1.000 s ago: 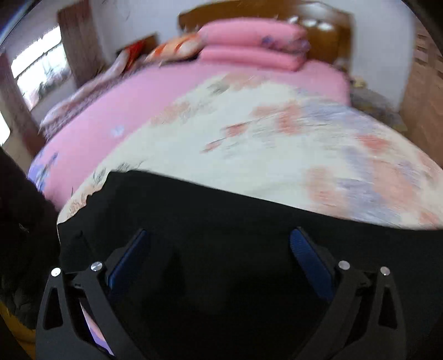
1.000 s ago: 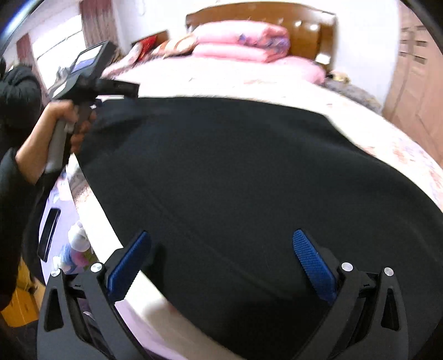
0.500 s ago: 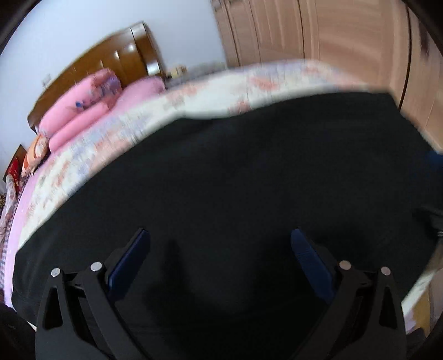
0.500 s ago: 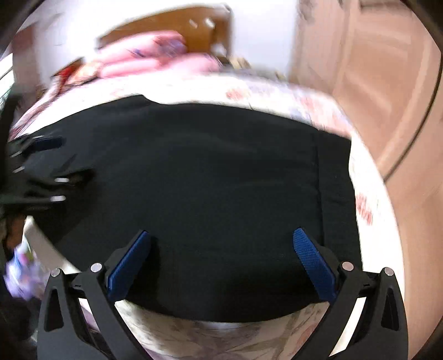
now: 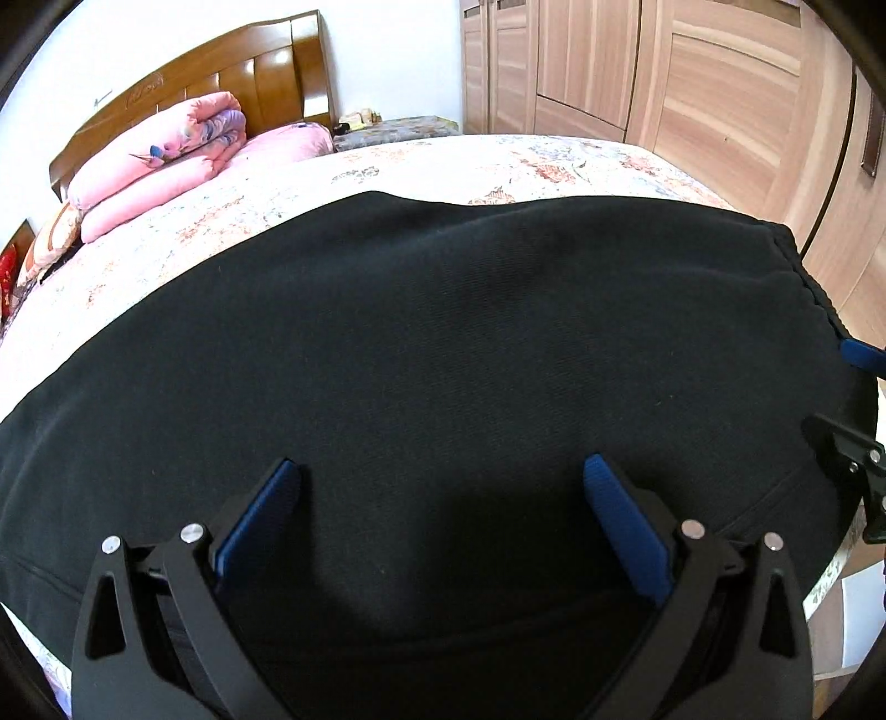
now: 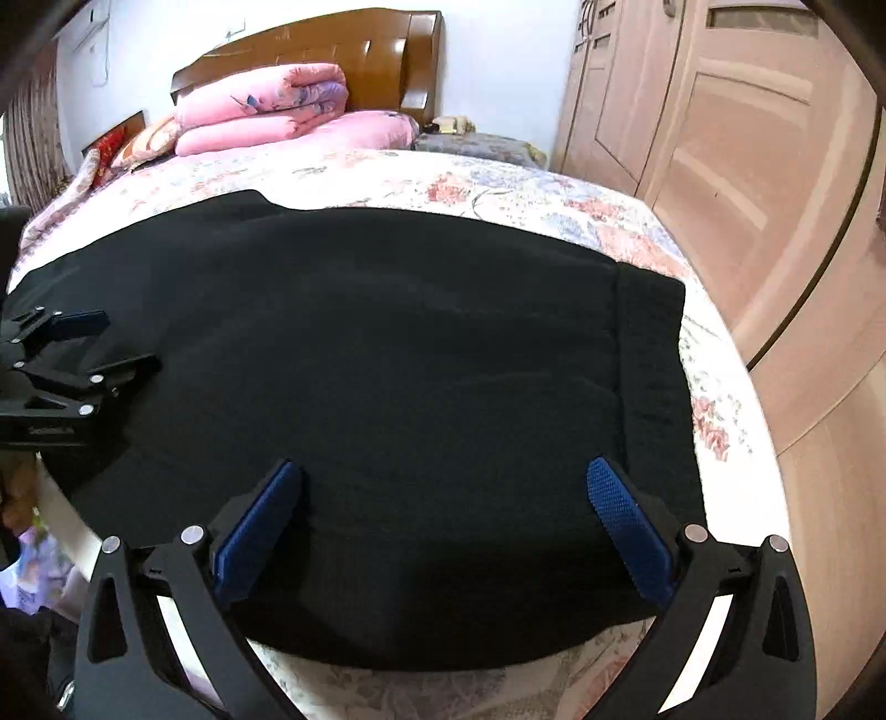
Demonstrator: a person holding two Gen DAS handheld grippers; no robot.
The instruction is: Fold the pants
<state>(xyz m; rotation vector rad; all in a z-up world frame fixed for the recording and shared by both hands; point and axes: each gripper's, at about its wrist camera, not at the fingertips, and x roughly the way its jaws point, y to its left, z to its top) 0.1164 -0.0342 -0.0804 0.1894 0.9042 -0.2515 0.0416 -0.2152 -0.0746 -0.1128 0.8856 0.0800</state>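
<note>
Black pants (image 5: 443, 354) lie spread flat across the foot of a bed with a floral cover (image 5: 498, 166). My left gripper (image 5: 443, 526) hovers open over the pants' near edge with nothing between its blue pads. My right gripper (image 6: 443, 520) is also open, above the near edge close to the waistband (image 6: 648, 354) at the right end. In the right wrist view the left gripper (image 6: 72, 354) shows at the left over the pants (image 6: 387, 360). The right gripper (image 5: 853, 443) shows at the right edge of the left wrist view.
Folded pink quilts (image 6: 266, 105) and a pillow sit against the wooden headboard (image 6: 365, 44). Wooden wardrobe doors (image 5: 692, 83) stand along the right side of the bed. The bed's near edge (image 6: 421, 687) drops off just under the right gripper.
Both grippers have swung rightward from the pants' left end towards the waistband end and steadied over the near edge. Both have stayed open; the pants lie unmoved.
</note>
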